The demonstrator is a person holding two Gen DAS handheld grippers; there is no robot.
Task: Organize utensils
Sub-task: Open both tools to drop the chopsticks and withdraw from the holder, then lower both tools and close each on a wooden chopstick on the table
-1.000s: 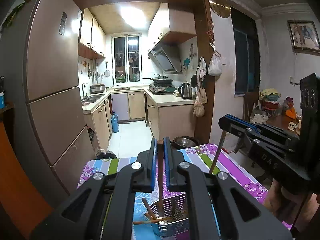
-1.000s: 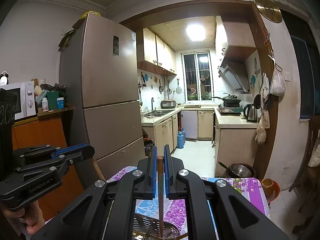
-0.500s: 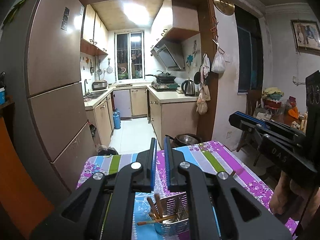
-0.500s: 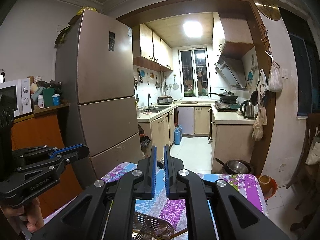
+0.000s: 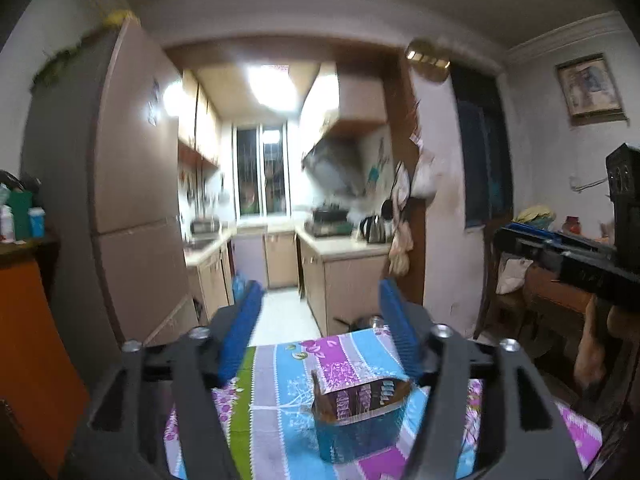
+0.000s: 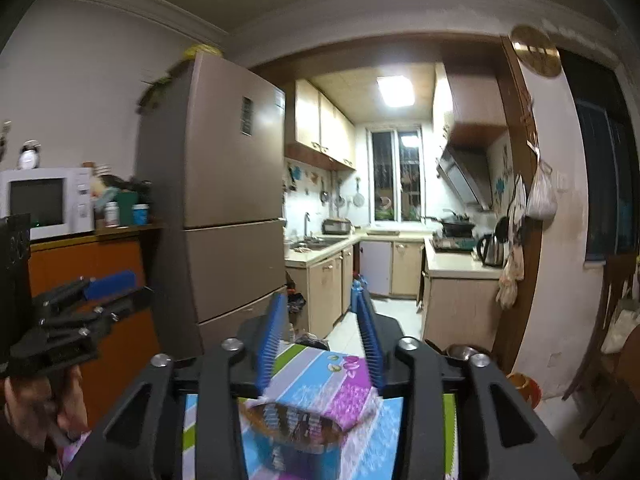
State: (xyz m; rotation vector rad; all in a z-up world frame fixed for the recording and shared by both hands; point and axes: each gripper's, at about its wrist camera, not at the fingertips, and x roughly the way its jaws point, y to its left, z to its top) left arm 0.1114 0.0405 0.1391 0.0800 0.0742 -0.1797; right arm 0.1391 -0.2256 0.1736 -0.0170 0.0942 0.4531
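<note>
My left gripper (image 5: 318, 292) is open and empty above the table, its blue pads wide apart. Below it stands a shiny metal utensil basket (image 5: 358, 416), blurred, mirroring the tablecloth; I cannot make out the chopsticks in it. My right gripper (image 6: 322, 302) is also open and empty, above the same basket (image 6: 294, 426), which shows blurred near the bottom of the right wrist view. Each gripper shows in the other's view: the right one (image 5: 560, 248) at the right edge, the left one (image 6: 76, 308) at the left edge.
The table carries a striped floral cloth (image 5: 276, 380) in blue, purple and green. A tall fridge (image 6: 224, 200) stands left, an orange cabinet with a microwave (image 6: 44, 202) beside it. The kitchen lies behind. A metal bowl (image 6: 460, 352) sits on the floor past the table.
Both grippers have opened wide; a second ago each was shut on an upright chopstick over the basket. Both chopsticks are gone from the jaws. The views are now blurred from motion.
</note>
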